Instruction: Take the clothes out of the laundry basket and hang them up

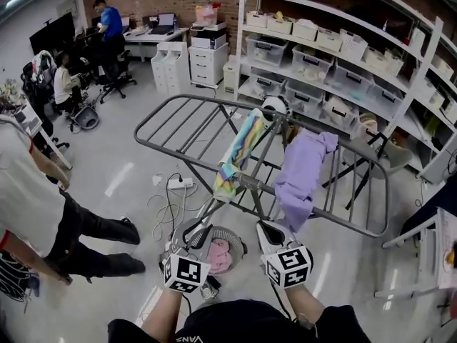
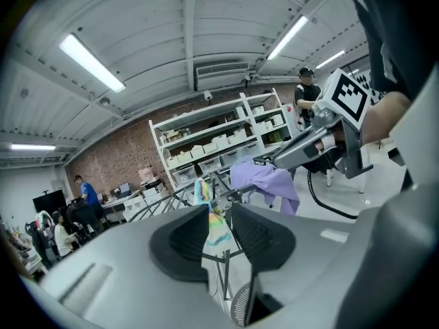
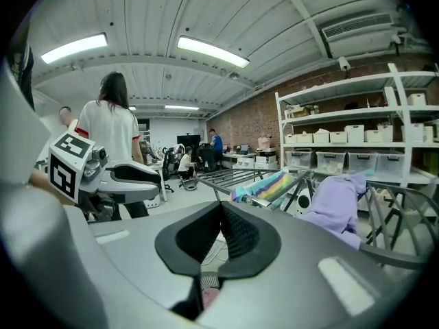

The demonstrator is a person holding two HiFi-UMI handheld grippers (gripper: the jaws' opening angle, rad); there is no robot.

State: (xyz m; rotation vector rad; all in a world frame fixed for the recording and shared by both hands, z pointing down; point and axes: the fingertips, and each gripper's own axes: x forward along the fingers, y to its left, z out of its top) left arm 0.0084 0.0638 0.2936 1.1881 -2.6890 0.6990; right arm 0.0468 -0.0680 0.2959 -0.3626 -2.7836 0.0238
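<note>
The round laundry basket (image 1: 239, 241) stands on the floor under the rack's near edge, with a pink garment (image 1: 218, 254) inside. A grey drying rack (image 1: 186, 106) carries a rainbow-striped cloth (image 1: 239, 152) and a lilac garment (image 1: 300, 177). My left gripper (image 1: 202, 236) hovers over the basket, its jaws open with a narrow gap and nothing between them (image 2: 219, 211). My right gripper (image 1: 270, 229) is beside it, just below the lilac garment, shut and empty (image 3: 221, 208). In the right gripper view the lilac garment (image 3: 339, 208) and the striped cloth (image 3: 264, 186) hang ahead.
A person in a white shirt and black trousers (image 1: 43, 213) stands close at the left. A power strip with cables (image 1: 178, 184) lies on the floor by the basket. Shelving with bins (image 1: 343, 56) lines the back right; desks with people (image 1: 107, 27) are far left.
</note>
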